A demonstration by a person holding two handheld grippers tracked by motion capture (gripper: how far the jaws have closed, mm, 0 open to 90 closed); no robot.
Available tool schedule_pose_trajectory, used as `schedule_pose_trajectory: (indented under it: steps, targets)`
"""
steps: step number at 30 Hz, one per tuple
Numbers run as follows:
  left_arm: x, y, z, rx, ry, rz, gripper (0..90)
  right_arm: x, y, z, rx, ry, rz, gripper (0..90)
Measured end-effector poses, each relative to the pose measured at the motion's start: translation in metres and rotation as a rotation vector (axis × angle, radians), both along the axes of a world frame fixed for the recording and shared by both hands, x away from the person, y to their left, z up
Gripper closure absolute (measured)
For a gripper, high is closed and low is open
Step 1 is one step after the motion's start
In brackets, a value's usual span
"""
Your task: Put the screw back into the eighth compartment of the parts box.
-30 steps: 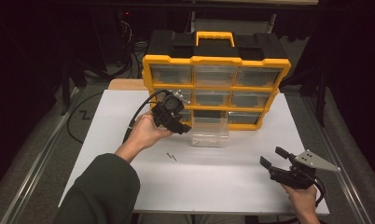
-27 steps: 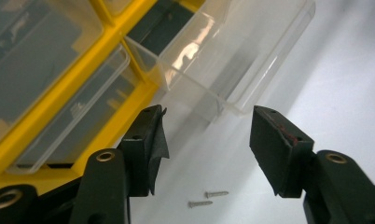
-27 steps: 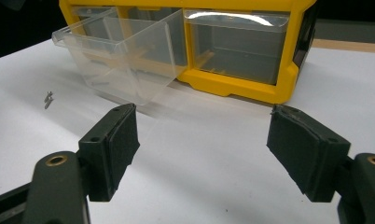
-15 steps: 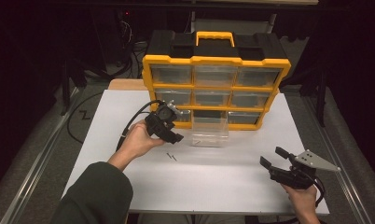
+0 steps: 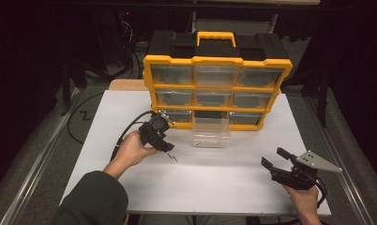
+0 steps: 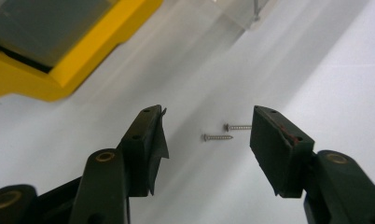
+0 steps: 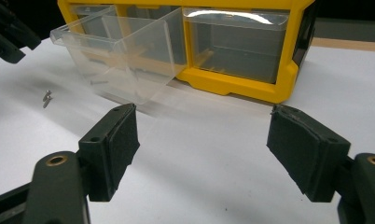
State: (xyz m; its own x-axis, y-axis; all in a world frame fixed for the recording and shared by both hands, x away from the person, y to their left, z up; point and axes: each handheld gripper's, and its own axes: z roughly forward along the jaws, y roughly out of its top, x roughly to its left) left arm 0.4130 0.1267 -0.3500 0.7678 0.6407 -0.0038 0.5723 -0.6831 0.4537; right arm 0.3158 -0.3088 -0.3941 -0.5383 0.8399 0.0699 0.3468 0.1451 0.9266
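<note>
steel screws [image 6: 227, 132] lie side by side on white table [image 5: 210, 178], just ahead of lowered left gripper [image 6: 206, 128], now nearer than before; jaws apart, empty, closing a little; pickup looks imminent. right gripper [image 7: 202, 140] open, idle.

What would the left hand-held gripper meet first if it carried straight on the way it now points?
Most likely the two small screws lying on the white table. In the left gripper view they sit just ahead of the left hand-held gripper, between its open jaws. Depth is hard to judge.

Bare table [image 5: 214, 183] around the screws [image 6: 225, 132]; pulled-out drawer [image 5: 211, 132] stands close behind
</note>
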Motion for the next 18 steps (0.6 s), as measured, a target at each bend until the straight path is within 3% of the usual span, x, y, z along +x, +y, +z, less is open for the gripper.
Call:
schedule_pose_trajectory:
  steps: [18]
  targets:
    - [0.000, -0.007, -0.031, 0.055, 0.066, 0.021, 48.6, 0.000, 0.000, 0.000, 0.007, 0.004, -0.003, 26.0]
